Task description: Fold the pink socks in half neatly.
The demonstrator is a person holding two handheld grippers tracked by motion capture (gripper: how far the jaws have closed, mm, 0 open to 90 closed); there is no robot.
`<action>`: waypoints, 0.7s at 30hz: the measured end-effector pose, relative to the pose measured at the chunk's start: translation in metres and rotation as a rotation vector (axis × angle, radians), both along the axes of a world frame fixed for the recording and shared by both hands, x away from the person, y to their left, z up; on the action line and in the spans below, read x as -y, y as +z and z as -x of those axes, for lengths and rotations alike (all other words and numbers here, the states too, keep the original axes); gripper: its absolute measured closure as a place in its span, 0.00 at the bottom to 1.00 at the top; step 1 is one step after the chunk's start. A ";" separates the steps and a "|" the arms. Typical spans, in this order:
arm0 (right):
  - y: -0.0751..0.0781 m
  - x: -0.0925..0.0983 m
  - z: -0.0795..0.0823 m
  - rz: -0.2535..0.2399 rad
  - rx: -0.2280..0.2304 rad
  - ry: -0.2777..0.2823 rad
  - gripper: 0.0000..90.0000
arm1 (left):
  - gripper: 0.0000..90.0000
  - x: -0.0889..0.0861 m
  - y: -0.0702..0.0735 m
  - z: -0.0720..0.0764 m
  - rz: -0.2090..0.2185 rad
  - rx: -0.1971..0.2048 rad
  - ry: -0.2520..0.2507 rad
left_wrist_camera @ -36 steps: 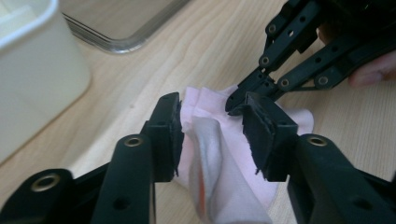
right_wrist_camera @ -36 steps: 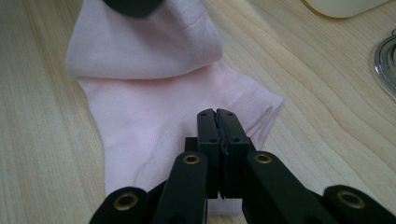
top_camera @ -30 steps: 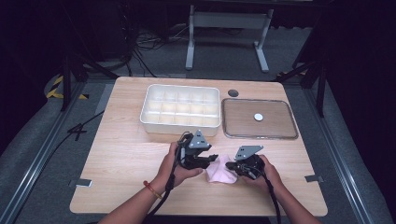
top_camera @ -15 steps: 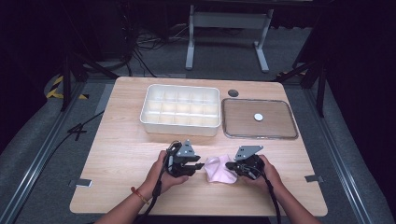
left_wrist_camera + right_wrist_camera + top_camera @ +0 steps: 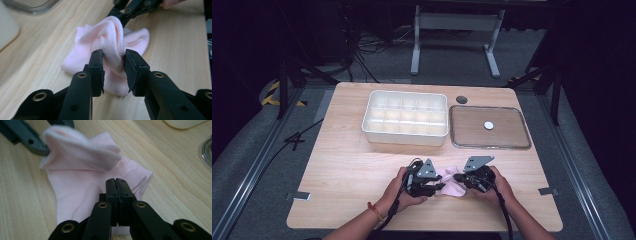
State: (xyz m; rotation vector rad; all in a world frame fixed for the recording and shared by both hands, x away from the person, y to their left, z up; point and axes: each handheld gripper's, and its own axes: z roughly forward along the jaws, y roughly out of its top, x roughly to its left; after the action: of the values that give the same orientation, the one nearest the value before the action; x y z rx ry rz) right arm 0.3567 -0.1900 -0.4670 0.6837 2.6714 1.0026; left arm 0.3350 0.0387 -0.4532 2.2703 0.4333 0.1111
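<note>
A pale pink sock (image 5: 451,186) lies crumpled on the wooden table (image 5: 352,170) near its front edge, between my two grippers. In the left gripper view my left gripper (image 5: 113,60) is shut on a raised fold of the sock (image 5: 110,35); its jaws have just been closing on that fold. My right gripper (image 5: 116,181) has its jaws pressed together over the flat part of the sock (image 5: 80,187), pinching a thin layer near its edge. In the high view the left gripper (image 5: 439,186) and the right gripper (image 5: 457,178) point at each other, tips close together.
A white compartment tray (image 5: 406,135) stands behind the grippers at mid table. To its right lies a clear-rimmed flat tray (image 5: 490,146) with a small white disc (image 5: 488,125) on it. A dark round hole (image 5: 461,99) marks the table's back edge.
My left gripper has come down and toward the person, and the fold of sock it holds has sunk nearer the table. The right gripper has kept still.
</note>
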 end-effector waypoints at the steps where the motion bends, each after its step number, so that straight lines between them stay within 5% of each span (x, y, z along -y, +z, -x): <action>1: 0.000 0.000 0.000 -0.001 -0.004 0.000 1.00 | 0.71 0.001 0.000 0.000 -0.008 0.006 -0.007; 10: 0.000 0.001 0.000 -0.003 -0.002 0.001 1.00 | 0.74 -0.024 0.010 -0.006 0.030 -0.008 0.039; 21: -0.001 0.003 -0.001 -0.031 -0.013 -0.004 0.98 | 0.76 0.000 -0.019 -0.004 -0.053 0.001 -0.006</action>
State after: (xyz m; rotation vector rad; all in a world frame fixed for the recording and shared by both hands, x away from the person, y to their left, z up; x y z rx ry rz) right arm 0.3579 -0.1931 -0.4679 0.7035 2.6700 1.0439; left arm 0.3391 0.0384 -0.4723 2.3235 0.4277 0.1217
